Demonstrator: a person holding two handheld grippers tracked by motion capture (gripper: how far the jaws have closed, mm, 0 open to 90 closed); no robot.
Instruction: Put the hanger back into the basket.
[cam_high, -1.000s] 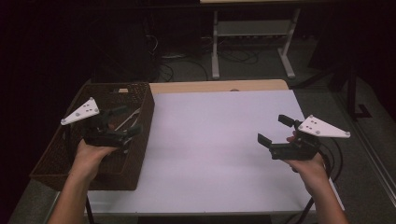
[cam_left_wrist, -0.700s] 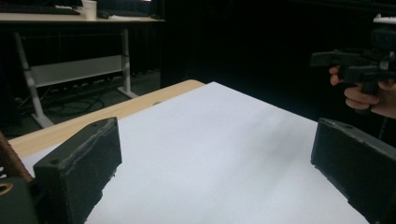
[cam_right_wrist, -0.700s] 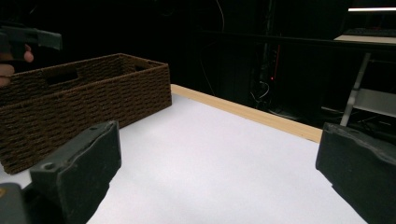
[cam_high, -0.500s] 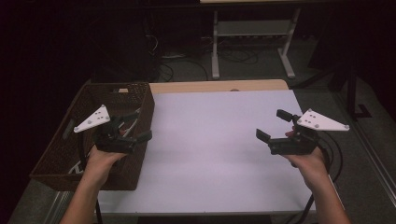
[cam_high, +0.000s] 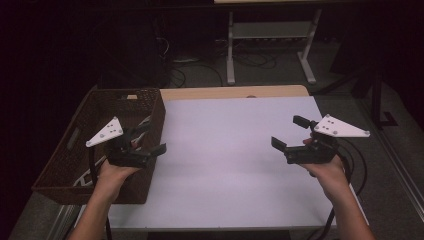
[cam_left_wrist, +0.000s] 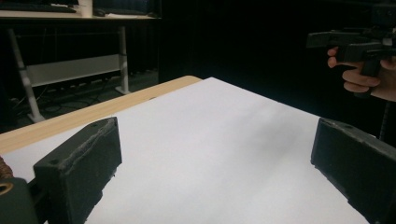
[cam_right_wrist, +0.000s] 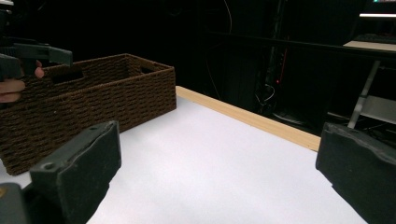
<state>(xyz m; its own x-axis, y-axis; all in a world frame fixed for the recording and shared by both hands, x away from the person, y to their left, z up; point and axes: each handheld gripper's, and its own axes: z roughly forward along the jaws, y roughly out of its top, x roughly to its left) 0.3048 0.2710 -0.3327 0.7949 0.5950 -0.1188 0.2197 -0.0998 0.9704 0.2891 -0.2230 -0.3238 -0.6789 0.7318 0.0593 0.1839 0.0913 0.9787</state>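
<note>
Dark brown woven basket (cam_high: 60, 165) beside left gripper (cam_high: 147, 139); both grippers' jaws apart, empty.

left tool (cam_high: 149, 138): black, grey triangular plate; right tool (cam_high: 291, 132): same, black cable; forearms bare

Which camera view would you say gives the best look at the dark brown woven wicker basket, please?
The high view: it shows the dark brown woven wicker basket whole from above, at the table's left edge, open top and rim included. The right gripper view shows its woven side wall and a handle slot. The left gripper view catches a sliver at its left edge.
</note>
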